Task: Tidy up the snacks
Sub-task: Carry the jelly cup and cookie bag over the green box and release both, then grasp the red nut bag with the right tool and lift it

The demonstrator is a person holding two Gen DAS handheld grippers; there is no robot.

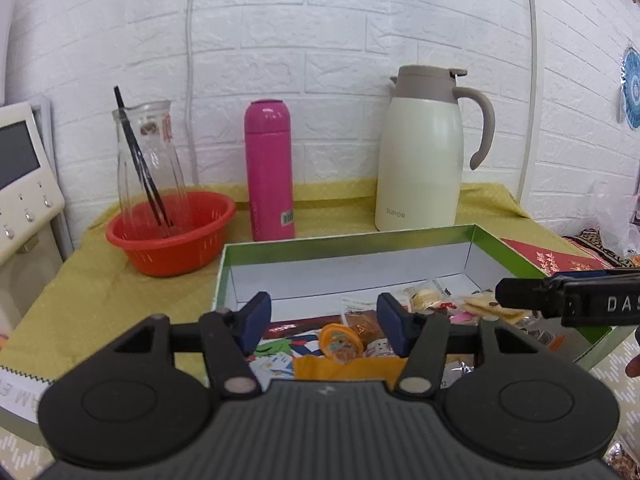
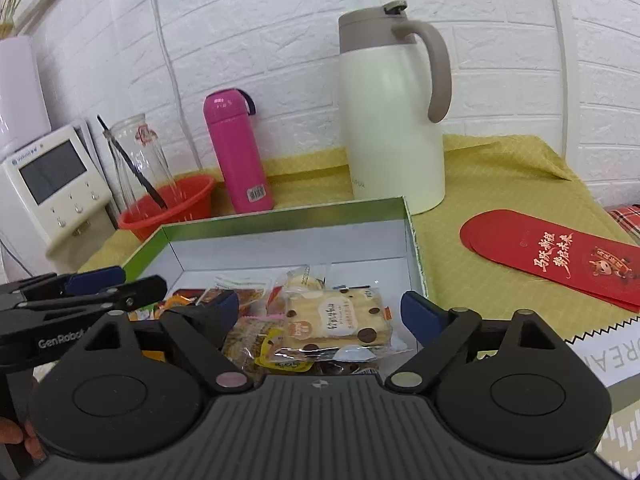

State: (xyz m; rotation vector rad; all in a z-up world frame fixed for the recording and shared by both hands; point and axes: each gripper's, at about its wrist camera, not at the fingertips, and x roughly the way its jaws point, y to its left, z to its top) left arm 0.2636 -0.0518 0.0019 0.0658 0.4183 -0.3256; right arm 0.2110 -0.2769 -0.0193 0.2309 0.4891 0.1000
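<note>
A green-rimmed box (image 1: 348,242) with white inner walls sits on the yellow-green cloth; it also shows in the right wrist view (image 2: 280,214). Its near half holds several wrapped snacks: an orange round pack (image 1: 340,340), a chocolate-chip biscuit pack (image 2: 340,320) and a yellow jelly cup (image 2: 280,354). My left gripper (image 1: 322,322) is open and empty, just above the snacks at the box's near left. My right gripper (image 2: 324,314) is open and empty over the biscuit pack. Each gripper appears in the other's view: the right one (image 1: 560,300), the left one (image 2: 80,292).
Behind the box stand a cream thermos jug (image 1: 420,160), a pink bottle (image 1: 270,172) and a red basket (image 1: 172,232) holding a glass carafe (image 1: 148,168). Red envelopes (image 2: 560,256) lie right of the box. A white appliance (image 2: 56,184) stands at the left.
</note>
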